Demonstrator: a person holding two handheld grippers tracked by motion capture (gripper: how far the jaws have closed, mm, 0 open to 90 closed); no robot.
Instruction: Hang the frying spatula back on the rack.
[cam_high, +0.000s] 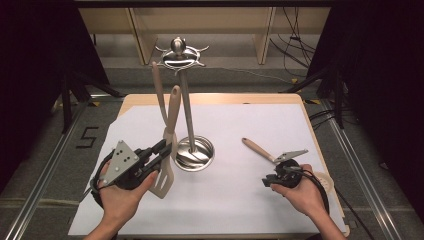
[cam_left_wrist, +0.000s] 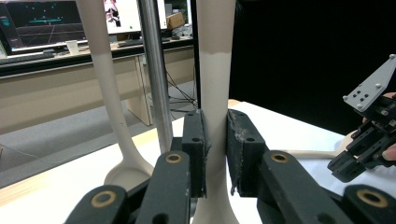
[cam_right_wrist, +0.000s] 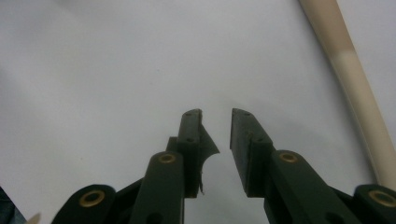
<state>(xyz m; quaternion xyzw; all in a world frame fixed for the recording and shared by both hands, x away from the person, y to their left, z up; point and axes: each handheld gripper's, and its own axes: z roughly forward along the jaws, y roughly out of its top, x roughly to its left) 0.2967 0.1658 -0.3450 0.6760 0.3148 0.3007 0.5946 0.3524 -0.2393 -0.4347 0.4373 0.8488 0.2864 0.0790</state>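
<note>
Two beige utensils are standing out here. The slotted spatula (cam_high: 167, 150) is being pinched at its handle by the left gripper (cam_high: 161, 150), whose jaws are pressing on both sides; its long axis is running nearly upright, handle pointing up and away, blade down by the bench (cam_high: 240, 210), just beside the steel rack (cam_high: 192, 150). The right gripper (cam_high: 270, 181) is hovering with jaws spread and nothing between them, near a second utensil (cam_high: 257, 148) lying flat, handle pointing up-left.
</note>
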